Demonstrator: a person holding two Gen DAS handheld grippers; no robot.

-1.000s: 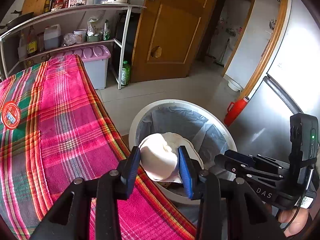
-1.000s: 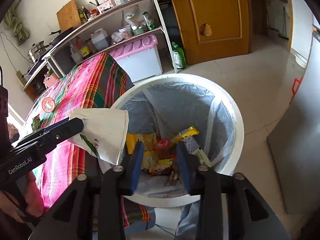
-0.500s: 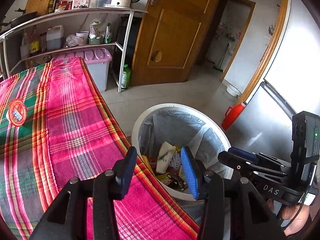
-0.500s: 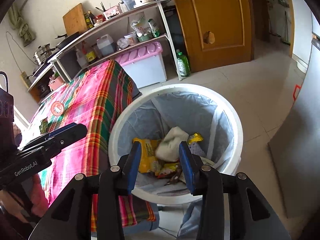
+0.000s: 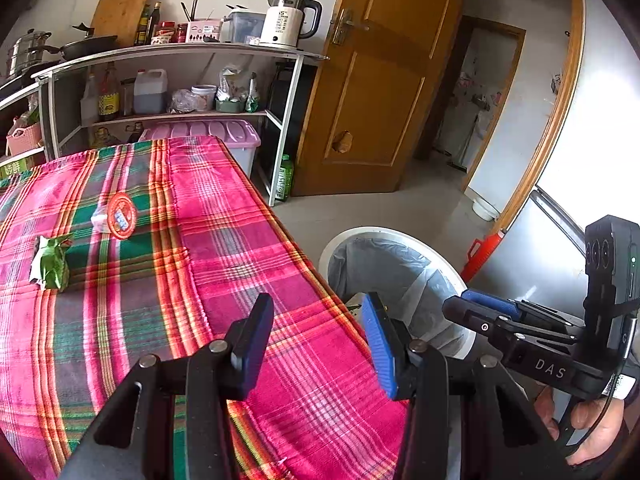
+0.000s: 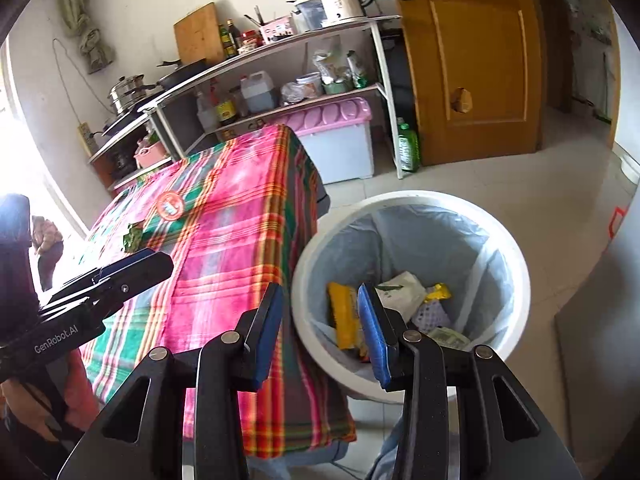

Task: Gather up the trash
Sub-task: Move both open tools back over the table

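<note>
- The left gripper (image 5: 316, 344) is wide and empty over the cloth (image 5: 224, 240), so it can take trash ahead: a green wrapper (image 5: 50, 262) and a red lid (image 5: 120, 216), far to its left.
- The right gripper (image 6: 320, 328) is half open and empty; the bin (image 6: 516, 280), just ahead to its right, has trash inside.

Your tabletop (image 5: 248, 248) is covered by a plaid cloth (image 5: 132, 320) in pink, green and orange, which hangs over the near edge. Two things lie on it, well apart from the edge: a crumpled green wrapper (image 5: 50, 262) and, just beyond it, a small cup with a round red lid (image 5: 118, 216), seemingly tipped on its side. On the tiled floor (image 6: 520, 184) just beside the tabletop stands a white bin (image 6: 516, 264) lined with a grey bag.
</note>
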